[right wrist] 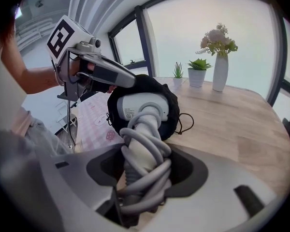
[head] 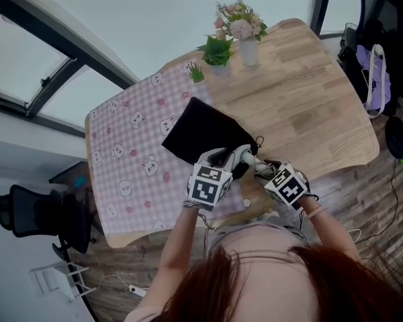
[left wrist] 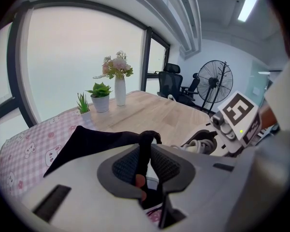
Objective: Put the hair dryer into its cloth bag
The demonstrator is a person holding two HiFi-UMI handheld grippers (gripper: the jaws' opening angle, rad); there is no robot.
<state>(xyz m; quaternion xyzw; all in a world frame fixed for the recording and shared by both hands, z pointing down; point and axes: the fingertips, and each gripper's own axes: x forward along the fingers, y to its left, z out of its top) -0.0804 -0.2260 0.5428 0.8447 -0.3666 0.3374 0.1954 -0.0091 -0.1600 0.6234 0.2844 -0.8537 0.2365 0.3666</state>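
Note:
A black cloth bag [head: 200,134] lies across the pink checked cloth [head: 131,163] and the wooden table [head: 309,106]. My left gripper [left wrist: 144,170] is shut on the bag's rim [left wrist: 146,144] and holds the mouth open. The white hair dryer [right wrist: 144,109] has its head inside the bag's mouth [right wrist: 166,93]. Its handle, wrapped in grey cable [right wrist: 146,161], sits between the jaws of my right gripper [right wrist: 142,178], which is shut on it. In the head view both grippers [head: 211,180] [head: 285,183] meet at the bag's near end.
A white vase of flowers [head: 245,35] and two small potted plants [head: 216,51] stand at the table's far side. The table's near edge is close under my hands. An office chair [head: 40,213] stands at the left, a standing fan [left wrist: 213,88] beyond the table.

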